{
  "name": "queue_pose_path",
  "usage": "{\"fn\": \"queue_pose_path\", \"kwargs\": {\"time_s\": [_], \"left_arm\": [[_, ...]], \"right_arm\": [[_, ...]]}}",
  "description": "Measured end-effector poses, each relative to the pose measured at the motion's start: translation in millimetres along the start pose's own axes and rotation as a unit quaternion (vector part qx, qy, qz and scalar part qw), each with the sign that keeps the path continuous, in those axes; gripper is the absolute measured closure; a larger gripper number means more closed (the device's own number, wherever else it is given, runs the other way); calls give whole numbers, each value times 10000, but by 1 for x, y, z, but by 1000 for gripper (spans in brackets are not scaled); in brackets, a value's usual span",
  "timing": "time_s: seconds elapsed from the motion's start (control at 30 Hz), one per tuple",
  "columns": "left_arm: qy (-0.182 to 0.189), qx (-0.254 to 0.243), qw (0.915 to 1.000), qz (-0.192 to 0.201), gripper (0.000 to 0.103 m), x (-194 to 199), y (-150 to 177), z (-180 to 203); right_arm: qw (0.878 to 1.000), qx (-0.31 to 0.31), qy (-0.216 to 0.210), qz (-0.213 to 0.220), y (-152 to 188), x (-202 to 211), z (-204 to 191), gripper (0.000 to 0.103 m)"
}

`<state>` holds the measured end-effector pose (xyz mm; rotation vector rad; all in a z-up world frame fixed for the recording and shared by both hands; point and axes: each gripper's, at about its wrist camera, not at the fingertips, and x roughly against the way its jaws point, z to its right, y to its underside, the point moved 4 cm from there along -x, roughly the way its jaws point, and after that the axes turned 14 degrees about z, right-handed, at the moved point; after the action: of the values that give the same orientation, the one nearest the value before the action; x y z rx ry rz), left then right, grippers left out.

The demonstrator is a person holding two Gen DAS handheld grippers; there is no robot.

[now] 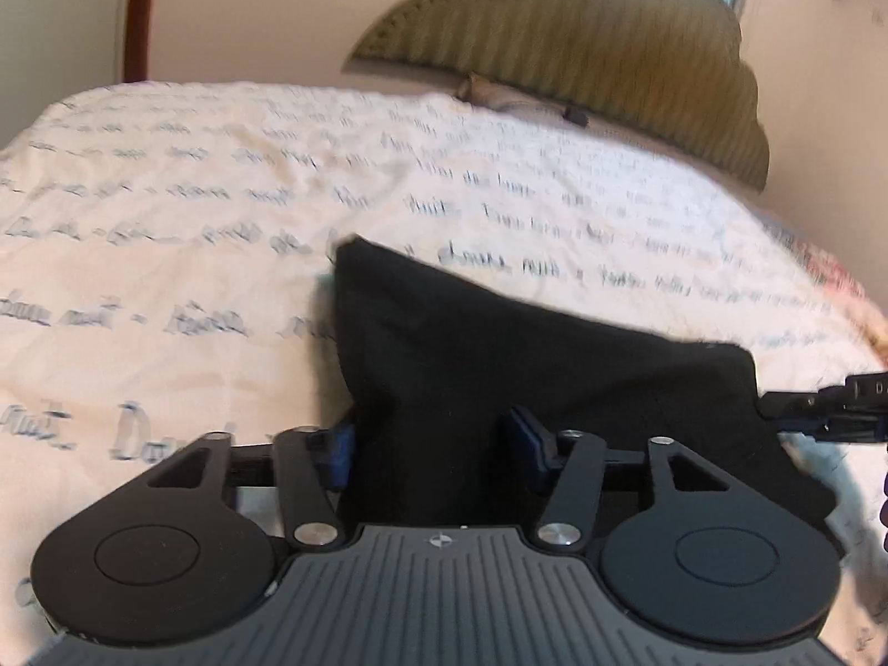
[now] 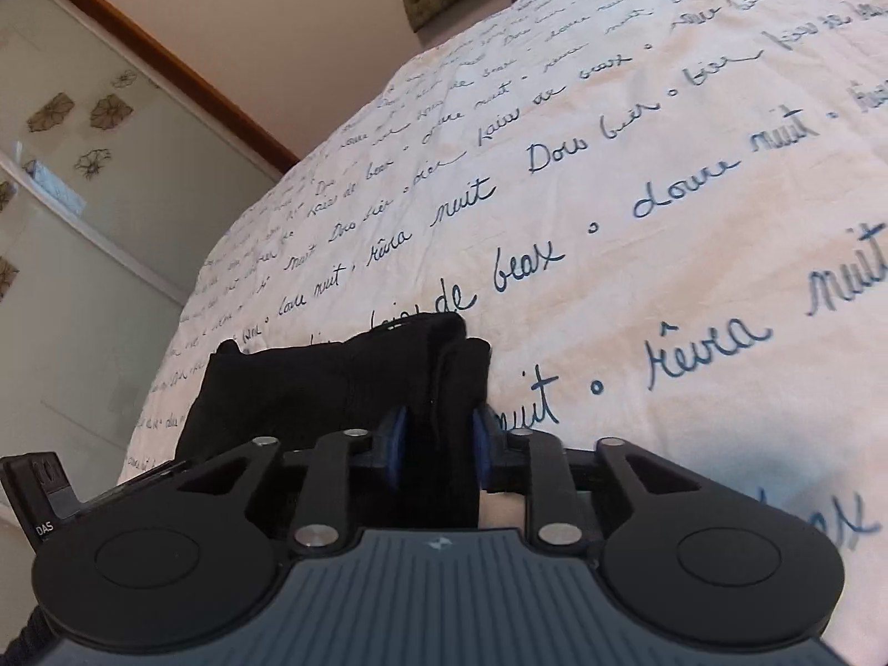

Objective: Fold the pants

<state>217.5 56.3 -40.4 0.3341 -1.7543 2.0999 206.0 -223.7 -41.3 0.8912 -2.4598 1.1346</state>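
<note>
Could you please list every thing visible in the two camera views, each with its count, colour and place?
pants: one, black, bunched on the bed cover, between both grippers' fingers.
bed cover: one, cream with blue handwriting, spread over the bed.
headboard: one, olive green, ribbed, at the far end of the bed.
wardrobe door: one, pale glass with flower motifs, wood frame, beside the bed.
left gripper: one, black with blue pads, jaws partly open around the pants.
right gripper: one, black with blue pads, clamped on a fold of the pants.

Right hand-held gripper [image 2: 438, 444] pinching bunched black pants [image 2: 333, 383] over script-printed bedspread [image 2: 666, 194].
</note>
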Motion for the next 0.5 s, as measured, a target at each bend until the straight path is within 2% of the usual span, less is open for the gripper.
{"fn": "queue_pose_path", "kwargs": {"time_s": [0.07, 0.1, 0.17, 0.23, 0.3, 0.33, 0.4, 0.5], "left_arm": [[1, -63, 9985, 540, 38, 31, -7, -1], [71, -66, 9972, 747, 31, 46, -10, 1], [306, -50, 9953, 915, 25, 65, -6, 13], [460, -287, 9957, 745, 25, 69, 7, 30], [445, -482, 9968, 458, 30, 67, 23, 41], [427, -486, 9974, 326, 31, 65, 32, 44], [362, -460, 9981, 201, 30, 64, 46, 43], [223, -689, 9970, 282, 26, 57, 59, 43]], "right_arm": [[9989, 2, -43, 473, -4, 28, -11, 77], [9979, 65, -225, 611, -2, 40, -21, 77], [9968, 186, -520, 583, 10, 49, -46, 77], [9960, 415, -692, 387, 27, 42, -72, 77], [9949, 767, -597, 257, 42, 33, -86, 77], [9948, 903, -422, 199, 48, 29, -88, 77], [9951, 977, -125, 70, 63, 20, -81, 78], [9974, 637, -209, 266, 78, 18, -63, 78]]}}
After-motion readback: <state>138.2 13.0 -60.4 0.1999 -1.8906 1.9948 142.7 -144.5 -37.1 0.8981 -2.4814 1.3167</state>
